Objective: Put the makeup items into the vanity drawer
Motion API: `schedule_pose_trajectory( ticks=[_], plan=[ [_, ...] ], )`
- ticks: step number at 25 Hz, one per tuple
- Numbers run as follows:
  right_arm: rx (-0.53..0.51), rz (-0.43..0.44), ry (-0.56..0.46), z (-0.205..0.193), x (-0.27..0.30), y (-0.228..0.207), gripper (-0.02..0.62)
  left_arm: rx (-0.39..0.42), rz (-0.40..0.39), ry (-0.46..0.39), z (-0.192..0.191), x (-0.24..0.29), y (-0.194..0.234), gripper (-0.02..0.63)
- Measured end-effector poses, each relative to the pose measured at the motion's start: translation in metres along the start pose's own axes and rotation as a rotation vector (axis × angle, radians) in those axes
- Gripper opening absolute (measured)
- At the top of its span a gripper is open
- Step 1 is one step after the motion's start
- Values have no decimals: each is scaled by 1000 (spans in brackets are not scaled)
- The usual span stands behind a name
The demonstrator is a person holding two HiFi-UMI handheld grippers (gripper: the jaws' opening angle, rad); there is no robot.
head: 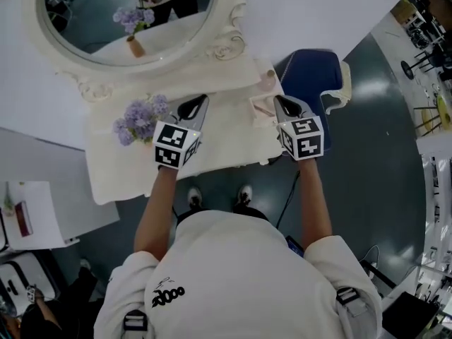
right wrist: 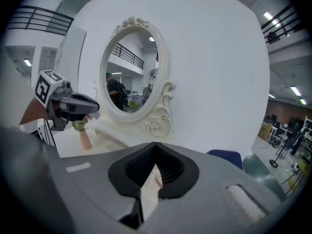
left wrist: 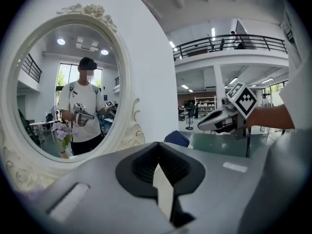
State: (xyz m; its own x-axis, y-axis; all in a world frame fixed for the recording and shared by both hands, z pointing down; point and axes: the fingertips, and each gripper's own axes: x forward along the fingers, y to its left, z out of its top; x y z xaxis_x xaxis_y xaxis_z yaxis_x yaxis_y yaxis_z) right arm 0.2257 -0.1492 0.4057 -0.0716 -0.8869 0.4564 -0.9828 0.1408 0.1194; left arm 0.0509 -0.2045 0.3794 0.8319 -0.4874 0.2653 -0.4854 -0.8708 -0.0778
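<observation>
A cream vanity table (head: pixel 233 147) stands under an oval mirror (head: pixel 127 13). My left gripper (head: pixel 192 104) hovers over the table's middle, next to purple flowers (head: pixel 141 119); its jaws meet, with nothing between them (left wrist: pixel 163 186). My right gripper (head: pixel 282 103) hangs over the table's right end, shut (right wrist: pixel 148 189). Just left of its tip lies a small cream compartment with a pinkish inside (head: pixel 263 109); I cannot tell whether it is the drawer. A pink sliver (right wrist: pixel 160 183) shows past the right jaws. I make out no makeup items.
A blue chair (head: pixel 314 76) stands right of the vanity. A white cabinet (head: pixel 42 217) stands at lower left. The flowers sit in a pink vase (right wrist: pixel 85 139) on the tabletop. The person's feet (head: pixel 219 196) are just in front of the table, on a dark floor.
</observation>
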Motion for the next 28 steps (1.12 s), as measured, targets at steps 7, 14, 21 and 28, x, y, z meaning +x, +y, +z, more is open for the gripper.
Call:
schedule_pose_trajectory(
  ticks=[7,14,21,28],
  plan=[
    [-50,-51,-152,50,-56,21,2,42,-29,-111,58,-30,-3,18],
    [-76,-84,-263,91,-89,31,2,128,-62,-201,104,-50,-11,18],
    [-105,-94,-319,114,-103,38,2,174,-63,-261,137,-61,-6,18],
    [-101,-78,-330,122,-99,44,2,182,-70,-282,147,-63,-4,18]
  ],
)
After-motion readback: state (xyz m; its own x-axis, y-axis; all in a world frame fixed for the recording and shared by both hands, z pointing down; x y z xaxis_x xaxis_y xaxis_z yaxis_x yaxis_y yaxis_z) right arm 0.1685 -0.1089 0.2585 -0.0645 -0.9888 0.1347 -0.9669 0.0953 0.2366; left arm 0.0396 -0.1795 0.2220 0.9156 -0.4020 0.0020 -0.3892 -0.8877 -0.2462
